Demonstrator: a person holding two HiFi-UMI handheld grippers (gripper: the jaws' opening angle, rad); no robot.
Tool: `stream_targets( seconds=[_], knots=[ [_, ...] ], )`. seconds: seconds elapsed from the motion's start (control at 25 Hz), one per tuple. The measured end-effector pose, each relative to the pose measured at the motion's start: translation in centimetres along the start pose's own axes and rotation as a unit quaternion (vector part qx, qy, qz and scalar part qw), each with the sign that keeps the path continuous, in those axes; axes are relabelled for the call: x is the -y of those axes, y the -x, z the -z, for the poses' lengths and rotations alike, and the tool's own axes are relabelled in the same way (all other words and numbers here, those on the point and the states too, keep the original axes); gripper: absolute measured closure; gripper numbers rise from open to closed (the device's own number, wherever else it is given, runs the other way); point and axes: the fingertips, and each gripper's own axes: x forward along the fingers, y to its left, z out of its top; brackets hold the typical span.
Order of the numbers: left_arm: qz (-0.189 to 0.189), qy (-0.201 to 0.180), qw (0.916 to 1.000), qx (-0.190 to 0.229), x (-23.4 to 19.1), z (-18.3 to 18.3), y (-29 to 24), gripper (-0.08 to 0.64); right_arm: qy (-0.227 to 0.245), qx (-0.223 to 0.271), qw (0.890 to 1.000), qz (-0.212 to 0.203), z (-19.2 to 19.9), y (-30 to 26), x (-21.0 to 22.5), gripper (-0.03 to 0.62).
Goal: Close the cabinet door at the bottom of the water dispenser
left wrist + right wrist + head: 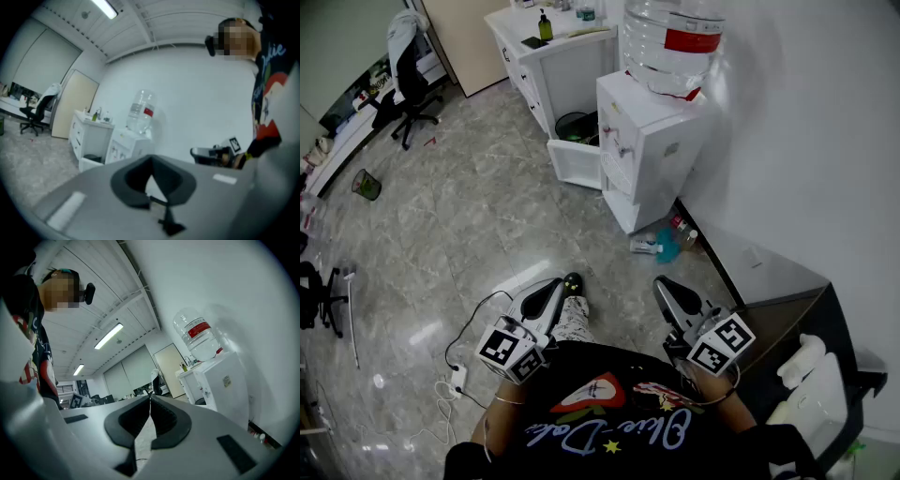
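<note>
The white water dispenser [649, 141] stands against the wall with a clear bottle [672, 42] on top. Its bottom cabinet door [575, 162] is swung open to the left. Both grippers are held low and close to my body, well short of the dispenser. My left gripper [553, 287] and right gripper [664, 285] are shut with nothing between the jaws. The left gripper view has the dispenser [125, 144] far beyond the left gripper [151, 158]. In the right gripper view the dispenser [225, 385] stands to the right of the right gripper [150, 398].
A white drawer cabinet [534, 61] and a black bin [574, 125] sit left of the dispenser. Bottles [661, 246] lie on the floor by its base. A dark table [787, 291] is at my right, a cable and power strip [455, 375] at my left, an office chair [408, 80] far left.
</note>
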Motion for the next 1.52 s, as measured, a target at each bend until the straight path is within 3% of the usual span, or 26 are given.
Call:
stream_targets(
  seconds=[0.28,0.48,0.68,0.84,0.96,1.04,1.2,1.36,1.44,1.52],
  knots=[
    [0.049,0.011,0.9987,-0.011,-10.4,-1.3,-8.3,0.563,0.004,0.001,1.000,0.028,-0.7,-11.3,5.5,0.575],
    [0.094,0.014,0.9940,-0.055,-22.1,-3.8,-15.3,0.563,-0.027,0.030,0.997,0.070,-2.1,-24.9,11.1,0.575],
    [0.125,0.022,0.9874,-0.095,-33.0,-5.1,-20.9,0.563,-0.040,0.027,0.993,0.108,-3.1,-38.3,15.7,0.575],
    [0.160,0.017,0.9795,-0.122,-39.2,-4.2,-25.7,0.563,-0.016,0.010,0.989,0.149,-2.1,-45.4,17.7,0.575],
    [0.181,0.015,0.9738,-0.137,-42.2,-2.1,-30.0,0.562,0.043,-0.069,0.976,0.204,1.1,-48.7,21.1,0.575],
    [0.181,0.002,0.9732,-0.142,-44.1,0.0,-33.1,0.563,0.060,-0.108,0.973,0.196,2.9,-50.6,22.6,0.575],
    [0.165,-0.051,0.9684,-0.180,-47.0,6.8,-40.2,0.563,0.076,-0.126,0.971,0.191,5.2,-51.6,26.3,0.575],
    [0.155,-0.105,0.9514,-0.245,-52.0,15.0,-46.8,0.563,0.039,-0.132,0.966,0.219,8.3,-51.4,29.9,0.575],
    [0.134,-0.142,0.9390,-0.283,-55.7,18.5,-49.7,0.562,0.032,-0.140,0.963,0.230,9.6,-50.7,30.9,0.575],
    [0.104,-0.154,0.9317,-0.312,-59.2,20.8,-52.1,0.563,0.021,-0.151,0.959,0.238,11.2,-49.7,31.6,0.575]
  ],
)
